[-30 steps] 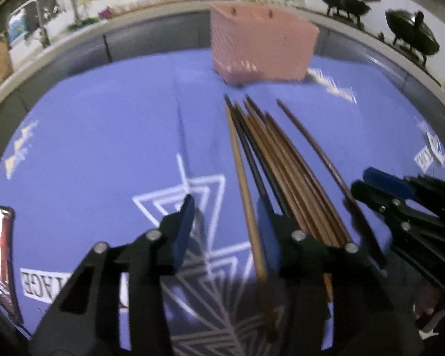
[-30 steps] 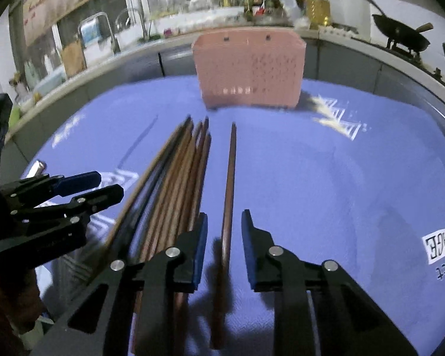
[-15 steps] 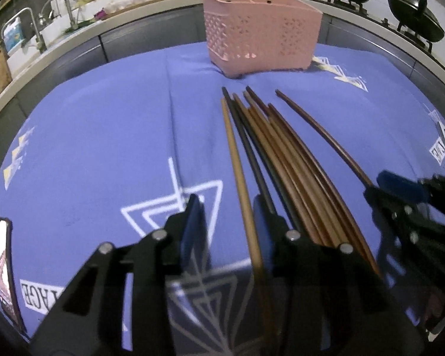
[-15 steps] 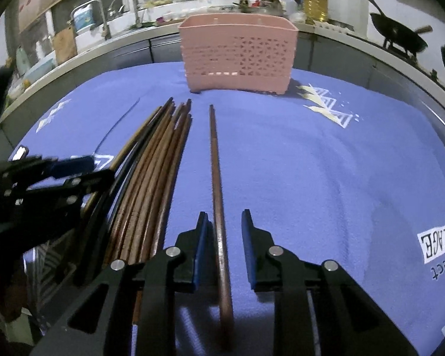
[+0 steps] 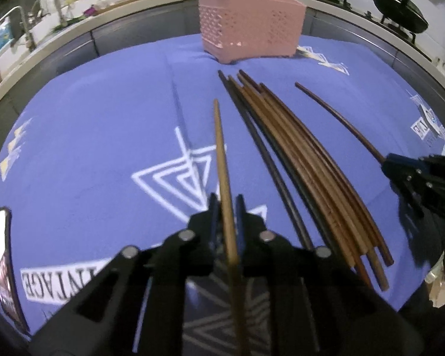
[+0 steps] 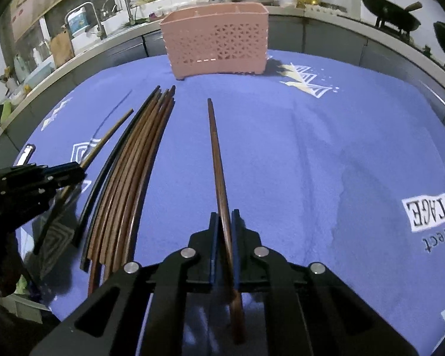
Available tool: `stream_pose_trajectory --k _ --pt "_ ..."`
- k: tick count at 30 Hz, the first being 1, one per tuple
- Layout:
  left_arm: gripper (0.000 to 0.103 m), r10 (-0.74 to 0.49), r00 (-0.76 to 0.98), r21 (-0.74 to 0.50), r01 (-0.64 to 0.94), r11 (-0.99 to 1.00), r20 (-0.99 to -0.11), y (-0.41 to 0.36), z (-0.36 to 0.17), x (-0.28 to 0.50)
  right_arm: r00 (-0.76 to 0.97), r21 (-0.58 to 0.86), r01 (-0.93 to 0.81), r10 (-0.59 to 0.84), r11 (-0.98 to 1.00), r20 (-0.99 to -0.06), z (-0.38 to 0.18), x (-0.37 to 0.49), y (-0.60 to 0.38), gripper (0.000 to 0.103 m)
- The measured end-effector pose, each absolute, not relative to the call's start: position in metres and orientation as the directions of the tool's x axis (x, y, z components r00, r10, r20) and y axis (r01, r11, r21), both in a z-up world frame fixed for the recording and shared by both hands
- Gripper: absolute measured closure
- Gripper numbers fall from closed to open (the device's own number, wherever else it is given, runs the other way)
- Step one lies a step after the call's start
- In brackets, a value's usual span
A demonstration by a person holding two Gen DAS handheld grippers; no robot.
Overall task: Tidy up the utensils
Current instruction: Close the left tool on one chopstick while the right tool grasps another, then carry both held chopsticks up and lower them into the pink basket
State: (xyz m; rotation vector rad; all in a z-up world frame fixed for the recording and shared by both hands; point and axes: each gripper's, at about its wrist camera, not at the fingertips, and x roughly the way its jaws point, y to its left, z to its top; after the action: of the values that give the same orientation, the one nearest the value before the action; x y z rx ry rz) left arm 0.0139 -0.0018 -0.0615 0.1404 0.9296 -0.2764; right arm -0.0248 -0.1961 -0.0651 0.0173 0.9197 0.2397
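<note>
Now both jaws closed on single chopsticks.
Left gripper [image 5: 226, 207] has just closed on light chopstick [image 5: 221, 154]; right gripper [image 6: 222, 219] on dark chopstick [image 6: 216, 148]; bundle [image 5: 305, 160] lies between; pink basket [image 6: 216, 47] far.

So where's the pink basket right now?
The pink basket stands at the far edge of the blue cloth, centre top in both wrist views, just beyond the tips of the bundle of chopsticks.
</note>
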Motion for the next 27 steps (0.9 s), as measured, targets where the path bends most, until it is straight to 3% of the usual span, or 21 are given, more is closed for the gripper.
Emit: stream_pose_trajectory --k 2,9,10,11,15,18,22,27 --pt "0.079 -0.173 0.563 0.004 0.299 0.954 -0.808 -0.007 -0.060 0.027 0.562 0.123 -0.217 0.227 0.968 -0.795 -0.062 -0.007 -0.191 0.090" --pt "0.079 -0.173 0.586 0.023 0.312 0.950 -0.791 -0.019 -0.059 0.080 0.545 0.088 -0.277 0.232 0.957 -0.805 -0.056 0.070 -0.161 0.085" --pt "0.089 -0.185 0.588 0.013 0.317 0.948 -0.787 -0.019 -0.059 0.086 0.536 0.095 -0.286 0.241 0.954 -0.809 -0.055 0.078 -0.159 0.085" --pt "0.096 -0.195 0.586 0.003 0.320 0.947 -0.786 -0.020 -0.058 0.090 0.527 0.104 -0.292 0.250 0.951 -0.812 -0.054 0.084 -0.157 0.095" --pt "0.098 -0.220 0.571 -0.041 0.310 0.950 -0.791 -0.017 -0.053 0.098 0.504 0.170 -0.285 0.299 0.943 -0.811 -0.049 0.098 -0.160 0.098" --pt "0.098 -0.291 0.645 -0.102 0.314 0.944 -0.707 -0.003 -0.014 0.083 0.575 0.232 -0.283 0.358 0.931 -0.736 -0.023 0.083 -0.171 0.098" --pt "0.099 -0.366 0.744 -0.155 0.340 0.928 -0.559 0.016 0.048 0.055 0.712 0.283 -0.308 0.418 0.908 -0.565 0.030 0.046 -0.187 0.098" --pt "0.098 -0.389 0.822 -0.131 0.370 0.920 -0.416 0.024 0.096 0.017 0.816 0.270 -0.320 0.409 0.908 -0.408 0.069 0.014 -0.201 0.098"
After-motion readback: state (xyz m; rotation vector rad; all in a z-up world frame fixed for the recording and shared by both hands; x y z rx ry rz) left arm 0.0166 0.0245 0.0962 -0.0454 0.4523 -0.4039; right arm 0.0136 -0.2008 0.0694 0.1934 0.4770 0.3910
